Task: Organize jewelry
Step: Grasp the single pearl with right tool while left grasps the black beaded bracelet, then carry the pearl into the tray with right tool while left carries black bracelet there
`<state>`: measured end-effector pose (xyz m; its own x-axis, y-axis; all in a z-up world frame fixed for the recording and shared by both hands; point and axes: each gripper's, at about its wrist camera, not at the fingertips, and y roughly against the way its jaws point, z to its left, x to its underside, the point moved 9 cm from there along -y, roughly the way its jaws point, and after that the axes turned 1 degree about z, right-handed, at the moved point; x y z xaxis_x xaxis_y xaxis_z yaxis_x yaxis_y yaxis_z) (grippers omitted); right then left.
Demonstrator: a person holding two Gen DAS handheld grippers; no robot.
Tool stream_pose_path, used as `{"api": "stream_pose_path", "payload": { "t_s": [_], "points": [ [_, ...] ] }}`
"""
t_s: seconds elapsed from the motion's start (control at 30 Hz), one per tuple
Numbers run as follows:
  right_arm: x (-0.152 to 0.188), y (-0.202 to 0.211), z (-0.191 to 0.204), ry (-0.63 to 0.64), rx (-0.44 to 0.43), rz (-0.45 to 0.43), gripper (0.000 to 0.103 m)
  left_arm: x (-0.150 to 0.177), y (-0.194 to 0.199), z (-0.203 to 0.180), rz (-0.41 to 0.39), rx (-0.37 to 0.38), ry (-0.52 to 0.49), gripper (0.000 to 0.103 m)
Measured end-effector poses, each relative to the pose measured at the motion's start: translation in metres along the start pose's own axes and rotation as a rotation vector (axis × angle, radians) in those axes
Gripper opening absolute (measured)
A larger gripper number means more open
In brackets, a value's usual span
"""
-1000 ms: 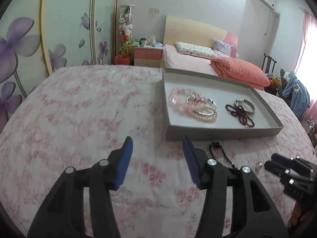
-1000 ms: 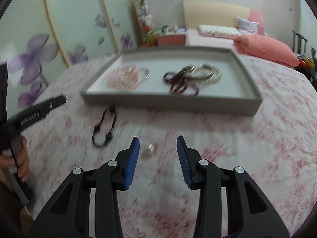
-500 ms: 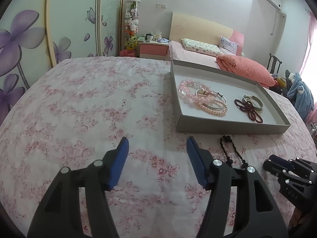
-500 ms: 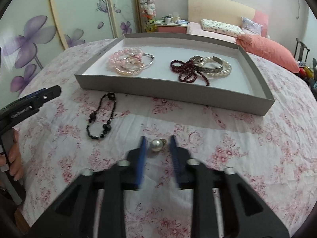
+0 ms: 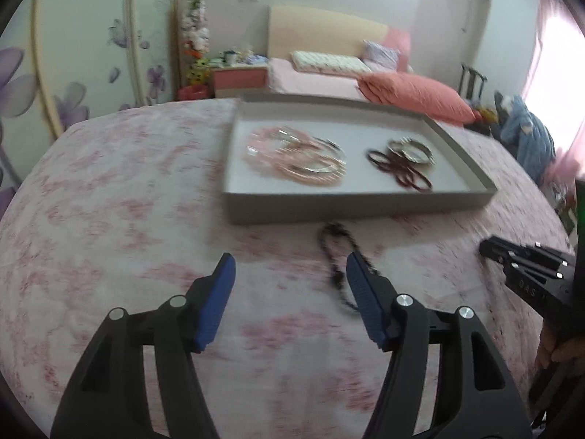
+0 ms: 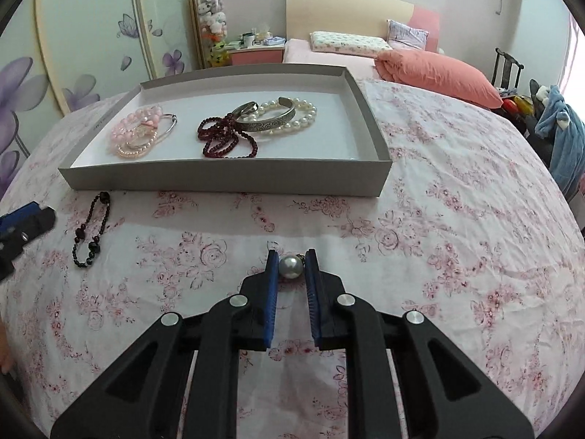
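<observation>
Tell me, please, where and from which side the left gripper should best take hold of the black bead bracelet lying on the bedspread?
Probably from above, with the fingers across one long side strand of the black bead bracelet, near its middle. It lies flat as a narrow loop on the bedspread, so a single strand fits between the open fingers of the left gripper. That spot stays clear of the tray wall.

A bedroom. Along the left runs a wardrobe (image 6: 91, 36) with pale sliding doors painted with purple flowers. At the far wall stands a bed (image 6: 351, 51) with a beige headboard, a patterned pillow and a coral quilt (image 6: 438, 71). A pink nightstand (image 6: 256, 53) sits left of it. Daylight enters through a pink-curtained window (image 5: 555, 55) at the right.
</observation>
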<state>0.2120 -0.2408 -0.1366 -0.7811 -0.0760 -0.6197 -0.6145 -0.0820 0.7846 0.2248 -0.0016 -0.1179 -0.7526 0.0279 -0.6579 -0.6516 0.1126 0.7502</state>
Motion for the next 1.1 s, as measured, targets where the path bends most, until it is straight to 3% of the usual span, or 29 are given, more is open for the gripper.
{"api": "stream_pose_path", "payload": {
  "t_s": [0.07, 0.23, 0.33, 0.4, 0.6, 1.1],
  "points": [
    [0.0, -0.001, -0.005, 0.005, 0.003, 0.0, 0.016, 0.001, -0.007, -0.011, 0.019, -0.005, -0.022, 0.061],
    [0.0, -0.001, -0.009, -0.009, -0.017, 0.001, 0.016, 0.008, -0.031, -0.022, 0.094, -0.038, -0.043, 0.036],
    [-0.002, -0.002, -0.002, -0.015, -0.024, 0.002, 0.016, 0.009, -0.032, -0.024, 0.076, -0.072, -0.095, 0.019],
    [-0.001, -0.002, -0.001, -0.017, -0.026, 0.002, 0.016, 0.009, -0.032, -0.019, 0.083, -0.079, -0.101, 0.014],
    [-0.001, -0.001, 0.001, -0.016, -0.025, 0.002, 0.016, 0.012, -0.026, 0.004, 0.068, -0.067, -0.063, 0.015],
    [-0.002, -0.001, 0.002, -0.011, -0.021, 0.002, 0.016, 0.012, -0.025, 0.004, 0.07, -0.057, -0.057, 0.018]
  ]
}}
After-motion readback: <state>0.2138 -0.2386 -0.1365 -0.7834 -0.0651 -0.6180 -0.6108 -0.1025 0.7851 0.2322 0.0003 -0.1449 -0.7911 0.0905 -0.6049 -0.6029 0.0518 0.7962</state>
